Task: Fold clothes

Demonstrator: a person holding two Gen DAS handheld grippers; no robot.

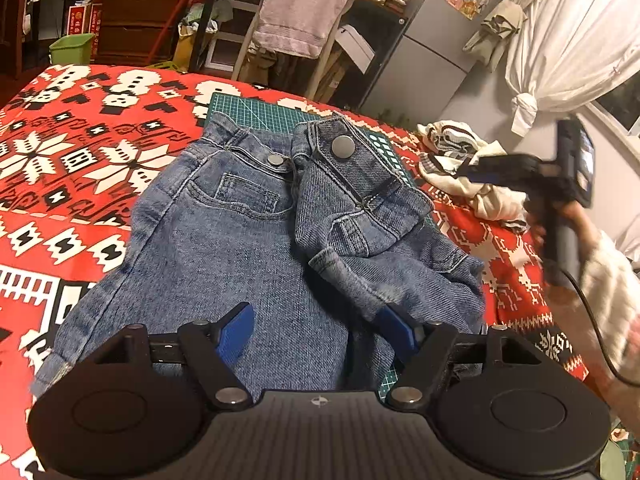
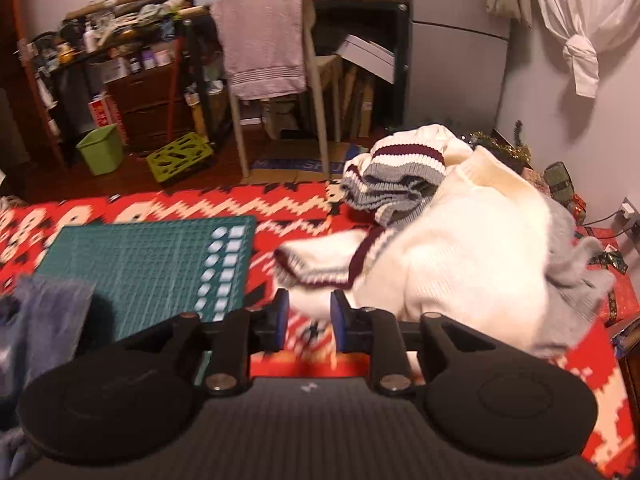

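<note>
Where the red patterned cloth (image 1: 80,168) covers the surface, jeans (image 1: 248,232) lie on a green mat (image 2: 152,264), a sweater (image 2: 460,256) heaped right. Left gripper (image 1: 320,332) spread above the jeans; right gripper (image 2: 306,320) narrowly parted, empty. Towel-draped chair (image 2: 264,40) and fridge (image 1: 432,40) stand far.

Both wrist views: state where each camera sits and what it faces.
Left wrist: above the open left gripper, facing the jeans; the right gripper and a sleeve show.
Right wrist: behind the right gripper's narrow gap, facing the white sweater.
Shared: cutting mat, red blanket, towel-draped chair.
</note>
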